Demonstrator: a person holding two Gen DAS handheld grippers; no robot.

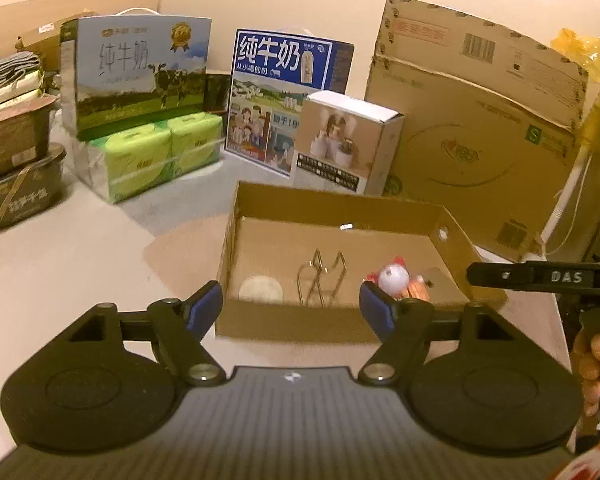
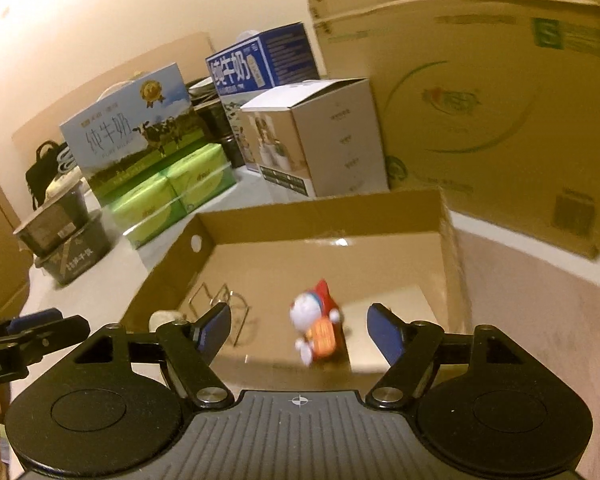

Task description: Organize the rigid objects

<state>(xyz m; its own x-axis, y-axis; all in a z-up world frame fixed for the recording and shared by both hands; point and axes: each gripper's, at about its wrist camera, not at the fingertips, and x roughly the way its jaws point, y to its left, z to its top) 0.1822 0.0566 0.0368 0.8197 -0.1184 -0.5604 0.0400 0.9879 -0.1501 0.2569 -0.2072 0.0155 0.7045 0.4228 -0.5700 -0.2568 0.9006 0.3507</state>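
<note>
Toy figure (image 2: 316,322), white head, red and orange body, lying tilted on floor of shallow cardboard tray (image 2: 320,210), toward its right half; blurred in right wrist view, so exact pose not readable. Same tray also holding bent wire rack (image 1: 320,280) near middle and pale round disc (image 1: 261,289) toward left, all three apart from one another; judged collected here because tray serves as sorting bin for rigid items. Right hand-held gripper (image 2: 298,330) poised over near rim of tray, jaws apart, toy between and just beyond blue pads, no contact visible; nothing clamped. Left hand-held gripper (image 1: 291,300) jaws likewise apart and empty, set just in front of tray's near wall, wire rack ahead of gap. Tray resting on pale tabletop (image 1: 80,280); milk cartons (image 1: 140,68), green tissue packs (image 1: 152,156) and large carton (image 1: 480,140) ranged behind along wall, well clear of working area
</note>
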